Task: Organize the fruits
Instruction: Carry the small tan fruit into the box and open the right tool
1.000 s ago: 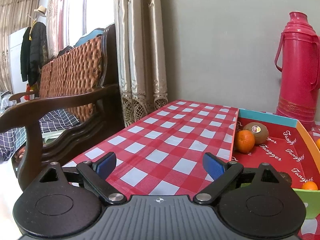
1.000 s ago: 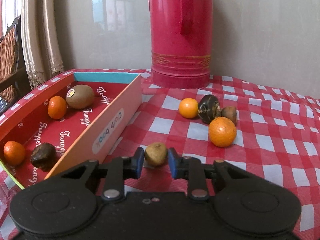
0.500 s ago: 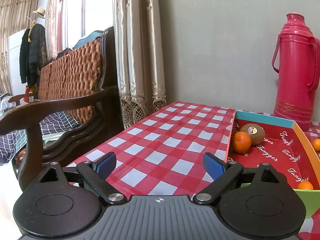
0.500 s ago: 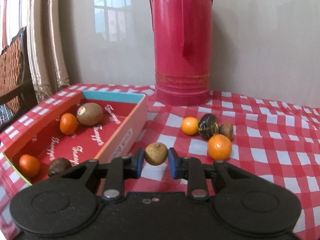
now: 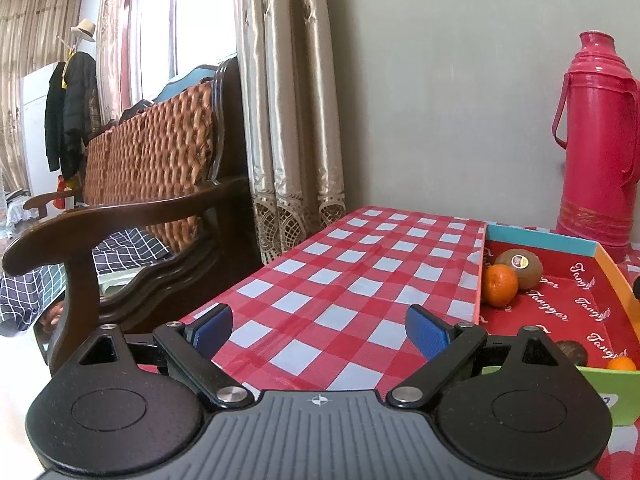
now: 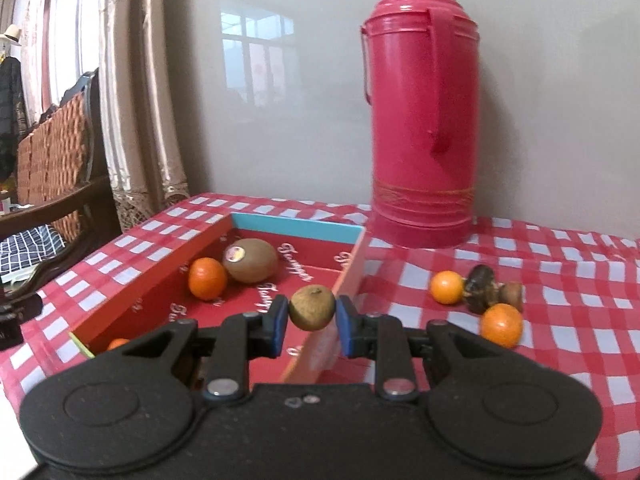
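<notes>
A table w/ a red-and-white checked cloth [image 6: 560, 264] is seen carrying everything. A shallow red box [image 6: 352, 268] is being supported at its left part (blue far wall, orange side wall). A tall red thermos [image 6: 424, 120] is standing at the back, near the wall. Right of the box, two oranges [image 6: 447, 287] [image 6: 501, 325], a dark wrinkled fruit [image 6: 479, 289] & a small brown fruit [image 6: 511, 291] are lying directly on the cloth, clustered close together.

Box [image 6: 352, 276] near end hidden behind right gripper [image 6: 312, 320]; one orange [image 6: 117, 344] only a sliver. Dark fruit [image 5: 572, 353] and orange [image 5: 621, 365] half hidden behind left gripper [image 5: 320, 330]. Flask [image 5: 596, 140] cut off right. Whole right view motion-blurred.
</notes>
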The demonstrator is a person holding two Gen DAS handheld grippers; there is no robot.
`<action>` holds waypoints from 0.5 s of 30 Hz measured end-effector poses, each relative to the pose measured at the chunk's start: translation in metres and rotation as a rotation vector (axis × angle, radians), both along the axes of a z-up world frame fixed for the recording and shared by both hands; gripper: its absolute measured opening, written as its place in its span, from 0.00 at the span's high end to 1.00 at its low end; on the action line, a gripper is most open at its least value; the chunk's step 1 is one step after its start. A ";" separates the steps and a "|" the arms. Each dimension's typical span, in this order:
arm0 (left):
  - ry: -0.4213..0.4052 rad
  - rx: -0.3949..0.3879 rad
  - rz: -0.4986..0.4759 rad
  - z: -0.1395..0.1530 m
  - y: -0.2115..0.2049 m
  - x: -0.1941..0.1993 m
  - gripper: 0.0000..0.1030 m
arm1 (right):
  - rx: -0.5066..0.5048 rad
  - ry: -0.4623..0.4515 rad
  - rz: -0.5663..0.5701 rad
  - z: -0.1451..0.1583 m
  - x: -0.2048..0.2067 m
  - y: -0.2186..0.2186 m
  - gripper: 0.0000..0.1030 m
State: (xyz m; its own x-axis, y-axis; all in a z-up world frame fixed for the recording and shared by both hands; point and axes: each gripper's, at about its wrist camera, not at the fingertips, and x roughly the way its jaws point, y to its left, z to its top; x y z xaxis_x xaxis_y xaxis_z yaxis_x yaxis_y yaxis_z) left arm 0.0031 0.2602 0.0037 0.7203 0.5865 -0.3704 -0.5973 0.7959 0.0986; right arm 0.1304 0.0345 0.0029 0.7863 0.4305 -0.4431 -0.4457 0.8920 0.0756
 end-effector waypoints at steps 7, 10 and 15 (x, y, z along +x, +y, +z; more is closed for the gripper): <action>-0.003 0.005 0.004 0.002 0.004 -0.005 0.10 | -0.005 0.002 0.030 -0.004 -0.002 0.017 0.83; -0.007 0.005 0.007 0.004 0.006 -0.008 0.10 | -0.001 0.005 0.042 -0.004 -0.003 0.024 0.83; -0.005 0.013 0.008 0.005 0.007 -0.010 0.10 | -0.009 0.014 0.056 -0.007 -0.004 0.032 0.83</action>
